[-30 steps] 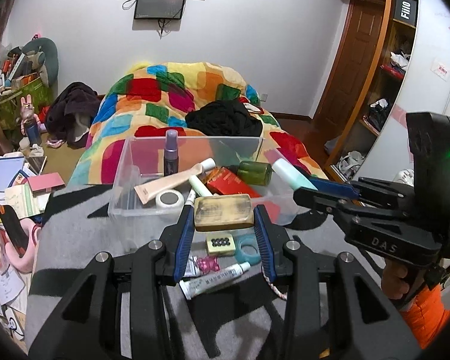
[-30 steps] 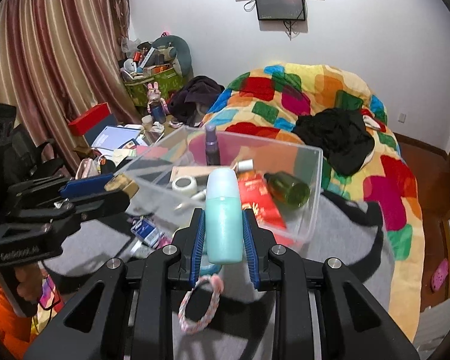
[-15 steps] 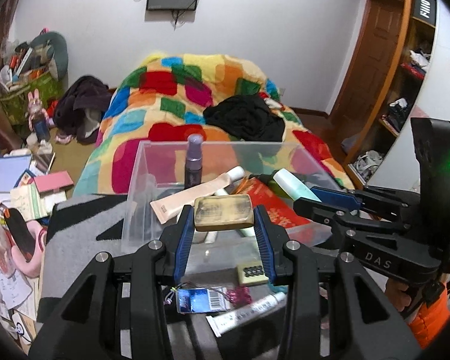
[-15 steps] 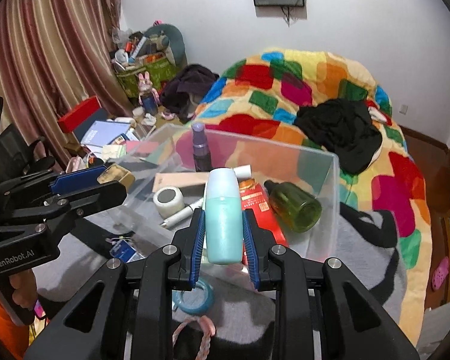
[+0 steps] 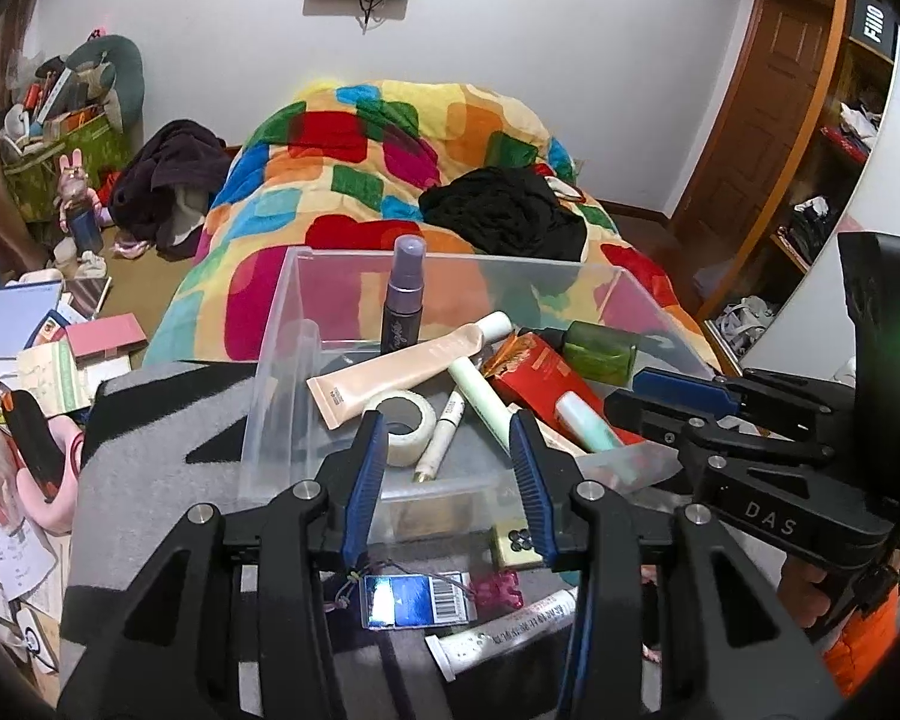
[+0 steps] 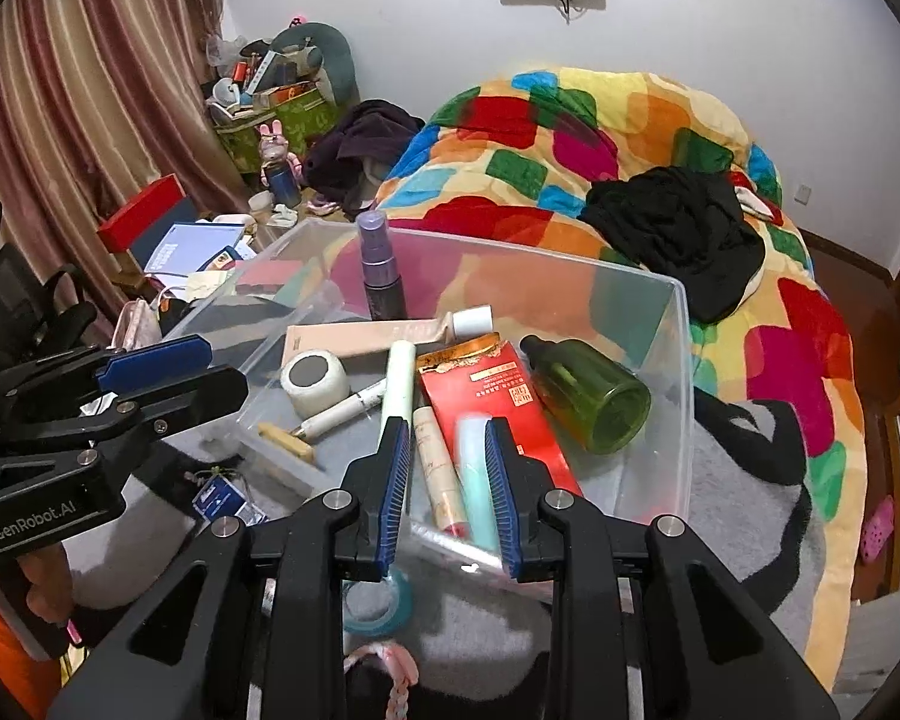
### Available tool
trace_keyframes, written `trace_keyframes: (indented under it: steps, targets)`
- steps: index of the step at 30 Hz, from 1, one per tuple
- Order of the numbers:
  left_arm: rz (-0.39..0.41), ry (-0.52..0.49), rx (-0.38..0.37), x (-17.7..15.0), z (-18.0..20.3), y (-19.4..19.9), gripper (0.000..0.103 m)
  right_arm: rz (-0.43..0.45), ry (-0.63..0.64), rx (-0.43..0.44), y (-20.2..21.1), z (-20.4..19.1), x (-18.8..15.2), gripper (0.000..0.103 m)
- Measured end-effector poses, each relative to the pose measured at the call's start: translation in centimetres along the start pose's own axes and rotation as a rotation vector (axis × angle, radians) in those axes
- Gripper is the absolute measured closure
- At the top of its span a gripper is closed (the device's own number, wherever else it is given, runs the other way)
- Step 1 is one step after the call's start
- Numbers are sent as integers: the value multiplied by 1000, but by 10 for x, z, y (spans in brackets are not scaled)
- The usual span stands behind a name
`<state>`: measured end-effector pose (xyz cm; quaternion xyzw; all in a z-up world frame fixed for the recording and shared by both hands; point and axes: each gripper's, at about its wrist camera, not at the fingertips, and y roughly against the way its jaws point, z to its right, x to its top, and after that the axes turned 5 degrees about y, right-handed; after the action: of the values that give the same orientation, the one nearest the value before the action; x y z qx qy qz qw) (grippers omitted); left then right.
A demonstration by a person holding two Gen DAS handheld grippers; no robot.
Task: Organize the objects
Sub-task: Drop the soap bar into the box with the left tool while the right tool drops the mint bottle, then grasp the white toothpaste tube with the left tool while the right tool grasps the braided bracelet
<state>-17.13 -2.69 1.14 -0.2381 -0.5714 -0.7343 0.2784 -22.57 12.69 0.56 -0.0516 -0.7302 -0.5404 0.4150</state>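
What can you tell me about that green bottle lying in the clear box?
The green bottle looks like translucent olive-green glass or plastic, with a short dark neck or cap. It lies on its side in the clear box, near the right wall, neck toward the far side, flat base toward the camera. Its side lies against the red packet. Neither pair of tongs touches it. From the left view only its end shows.

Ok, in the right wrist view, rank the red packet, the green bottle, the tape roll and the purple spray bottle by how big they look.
1. red packet, largest.
2. green bottle.
3. purple spray bottle and tape roll: look alike in area, and the spray bottle stands farther back, so no ranking between them.
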Motion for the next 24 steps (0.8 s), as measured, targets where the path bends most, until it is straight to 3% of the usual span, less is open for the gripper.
trace_keyframes:
  steps: [2, 11, 17, 24]
  targets:
    - [16, -7, -2, -1, 2, 8, 51, 12, 10, -3, 7, -2, -1, 75]
    - [66, -40, 15, -12, 7, 38, 36, 93, 34, -18, 49, -11, -11, 57]
    - [42, -40, 30, -29, 1, 43, 34, 114, 33, -27, 68, -14, -27, 52]
    - [-36, -21, 53, -55, -13, 34, 32, 69, 53, -59, 66, -19, -55, 51]
